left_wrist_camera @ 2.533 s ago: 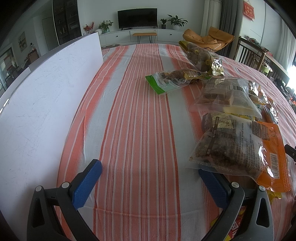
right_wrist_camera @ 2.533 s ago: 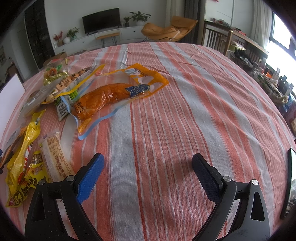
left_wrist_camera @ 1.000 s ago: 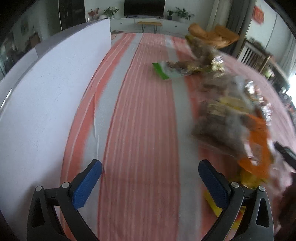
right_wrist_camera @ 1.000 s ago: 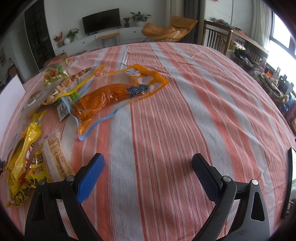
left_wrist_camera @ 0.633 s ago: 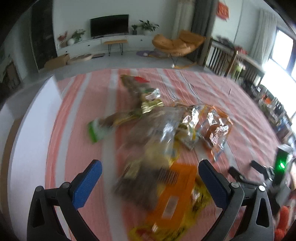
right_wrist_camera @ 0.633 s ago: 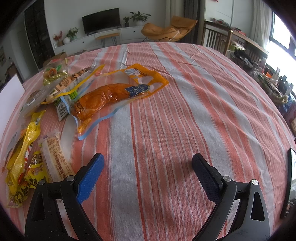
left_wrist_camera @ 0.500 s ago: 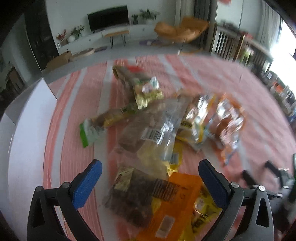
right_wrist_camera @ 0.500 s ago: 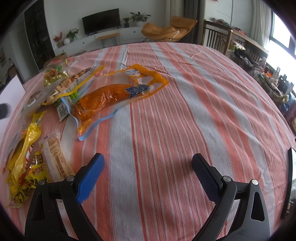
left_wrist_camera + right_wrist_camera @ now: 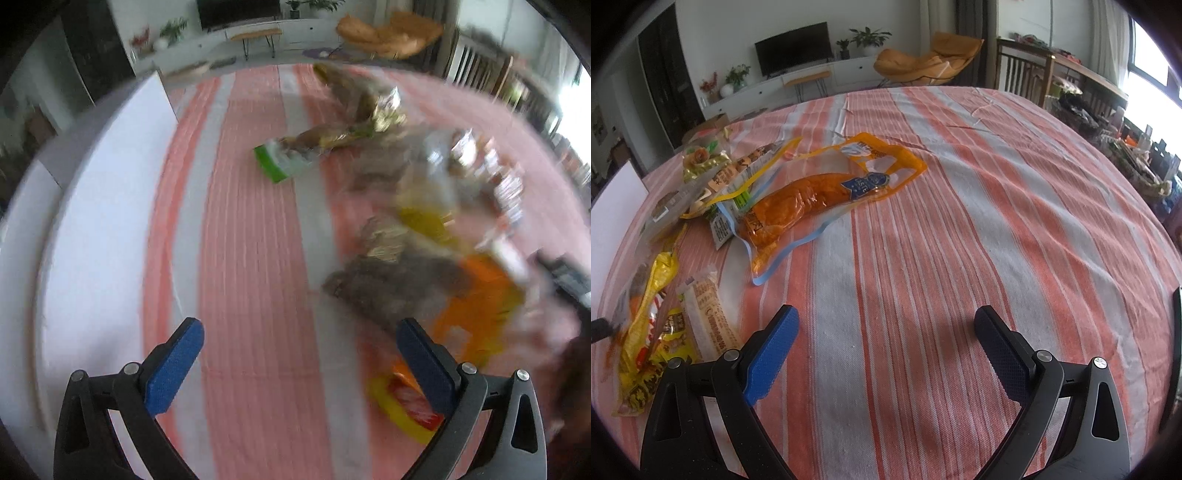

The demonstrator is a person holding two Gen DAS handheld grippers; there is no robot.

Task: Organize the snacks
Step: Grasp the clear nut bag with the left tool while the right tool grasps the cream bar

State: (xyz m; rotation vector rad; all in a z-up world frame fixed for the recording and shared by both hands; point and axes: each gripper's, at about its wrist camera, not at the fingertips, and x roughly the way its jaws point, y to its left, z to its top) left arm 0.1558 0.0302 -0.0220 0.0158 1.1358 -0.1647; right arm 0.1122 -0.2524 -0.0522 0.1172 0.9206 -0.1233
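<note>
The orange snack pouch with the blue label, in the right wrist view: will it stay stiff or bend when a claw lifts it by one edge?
The orange snack pouch lies flat with wrinkled, glossy film, so it probably flops. Its bulging middle would likely sag, and the shiny film may slip from the pads.

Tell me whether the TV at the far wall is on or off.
Off, as far as it shows: the TV screen is uniformly dark in the right wrist view, with no picture.

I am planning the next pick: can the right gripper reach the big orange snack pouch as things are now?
Probably yes. The right gripper is open and empty, and only bare striped cloth separates it from the orange snack pouch, which lies flat, ahead to the left.
</note>
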